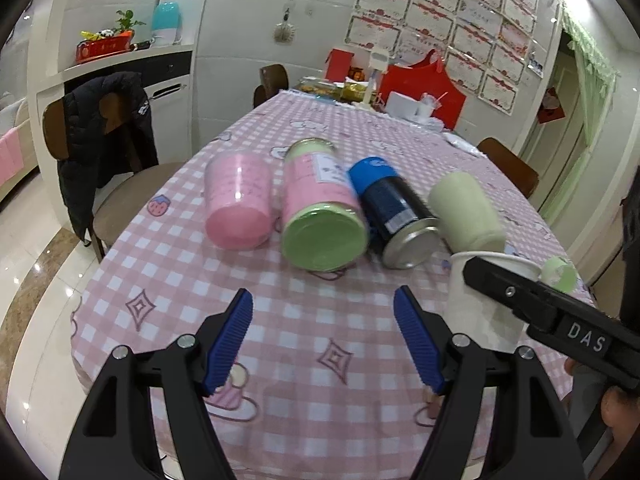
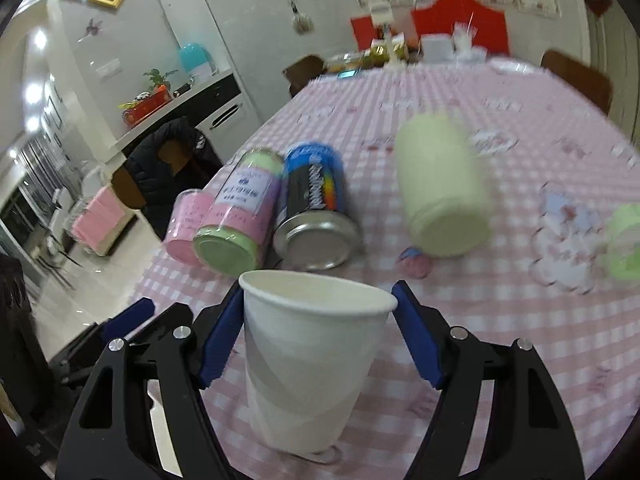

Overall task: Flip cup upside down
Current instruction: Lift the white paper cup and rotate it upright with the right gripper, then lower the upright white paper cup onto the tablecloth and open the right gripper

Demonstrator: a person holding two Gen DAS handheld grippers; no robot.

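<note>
A white paper cup (image 2: pixel 308 360) stands upright, mouth up, on the pink checked tablecloth (image 2: pixel 500 340). My right gripper (image 2: pixel 318 304) is open with the cup between its blue pads; the left pad (image 2: pixel 220 340) is close to the cup wall, the right pad (image 2: pixel 416 340) stands apart from it. In the left wrist view the cup (image 1: pixel 480 308) is at the right, partly behind the right gripper's black finger (image 1: pixel 520 292). My left gripper (image 1: pixel 324 312) is open and empty over the cloth, to the left of the cup.
Several containers lie on their sides behind the cup: a pink cup (image 1: pixel 238 204), a pink jar with a green lid (image 1: pixel 320 208), a blue-capped spray can (image 1: pixel 394 212), a pale green cup (image 1: pixel 466 212). A small green cup (image 2: pixel 624 240) is at the right. Chairs stand around the table.
</note>
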